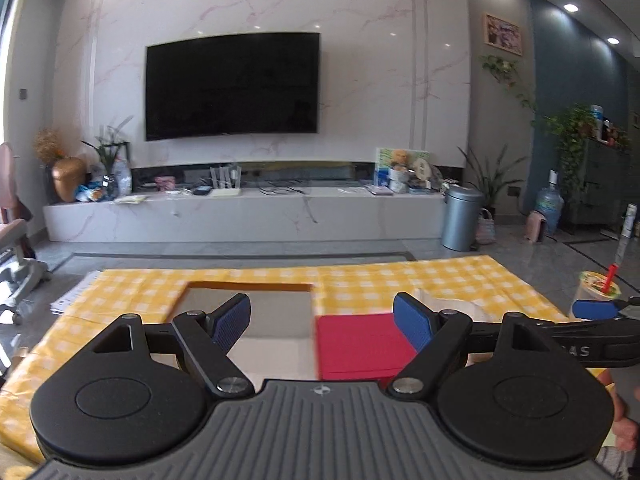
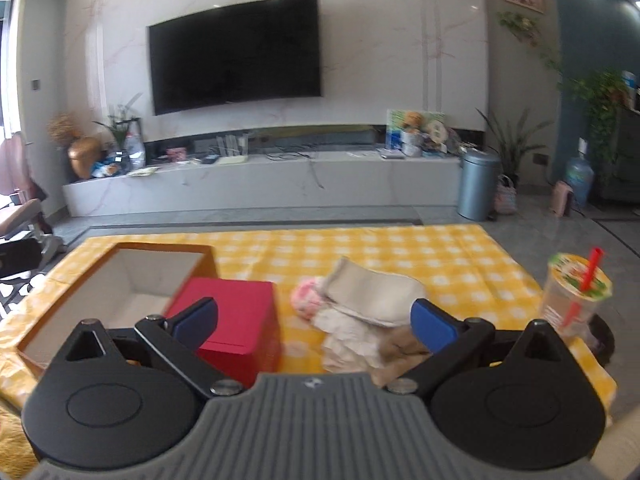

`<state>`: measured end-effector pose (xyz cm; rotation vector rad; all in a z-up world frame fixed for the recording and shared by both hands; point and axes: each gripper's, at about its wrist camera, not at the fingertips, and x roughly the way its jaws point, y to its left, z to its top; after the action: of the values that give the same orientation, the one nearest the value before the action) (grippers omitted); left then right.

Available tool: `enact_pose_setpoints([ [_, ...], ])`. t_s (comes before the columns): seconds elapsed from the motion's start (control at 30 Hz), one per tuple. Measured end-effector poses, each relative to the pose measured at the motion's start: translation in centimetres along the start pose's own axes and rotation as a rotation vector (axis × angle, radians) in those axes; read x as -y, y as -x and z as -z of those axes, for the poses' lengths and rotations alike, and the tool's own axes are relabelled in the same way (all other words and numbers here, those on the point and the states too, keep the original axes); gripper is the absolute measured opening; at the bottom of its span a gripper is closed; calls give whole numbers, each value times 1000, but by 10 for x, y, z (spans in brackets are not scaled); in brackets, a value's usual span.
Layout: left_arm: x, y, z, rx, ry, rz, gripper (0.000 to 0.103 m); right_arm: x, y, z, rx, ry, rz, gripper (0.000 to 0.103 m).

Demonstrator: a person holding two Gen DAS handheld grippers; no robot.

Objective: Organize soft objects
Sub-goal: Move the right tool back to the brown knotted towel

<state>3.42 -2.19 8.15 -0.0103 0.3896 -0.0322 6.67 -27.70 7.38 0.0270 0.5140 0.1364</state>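
Note:
A pile of soft cloths (image 2: 360,312), beige, white and pink, lies on the yellow checked tablecloth (image 2: 360,248). My right gripper (image 2: 314,320) is open and empty, just short of the pile and the red box (image 2: 236,320). An open cardboard box (image 2: 132,276) stands to the left of the red box. In the left wrist view my left gripper (image 1: 322,320) is open and empty, above the cardboard box (image 1: 276,308) and the red box (image 1: 360,344). The cloth pile (image 1: 452,304) shows only partly behind its right finger. The right gripper's blue fingertip (image 1: 592,309) shows at the right edge.
A plastic drink cup with a red straw (image 2: 572,296) stands on the table's right edge, also in the left wrist view (image 1: 598,286). Beyond the table are grey floor, a TV console (image 2: 260,184), a grey bin (image 2: 478,184) and a chair (image 1: 16,256) at left.

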Motion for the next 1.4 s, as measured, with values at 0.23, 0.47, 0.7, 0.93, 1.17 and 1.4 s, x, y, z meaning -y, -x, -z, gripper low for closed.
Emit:
enact_pose_setpoints([
  [0.23, 55, -35, 20, -53, -40, 107, 95, 68, -26, 20, -69, -138, 133, 100],
  [0.47, 106, -65, 47, -104, -86, 197, 95, 96, -52, 34, -113, -239, 69, 100],
  [0.7, 130, -91, 67, -112, -136, 178, 93, 101, -83, 37, -127, -267, 86, 100],
  [0.93, 127, -94, 78, -128, -118, 240, 93, 117, -118, 43, -205, -308, 98, 100],
  [1.17, 129, -93, 89, -165, -139, 267, 93, 116, -141, 47, -278, -305, 92, 99],
  [1.4, 123, -93, 93, -213, -108, 306, 93, 104, -160, 54, -359, -214, 148, 100],
])
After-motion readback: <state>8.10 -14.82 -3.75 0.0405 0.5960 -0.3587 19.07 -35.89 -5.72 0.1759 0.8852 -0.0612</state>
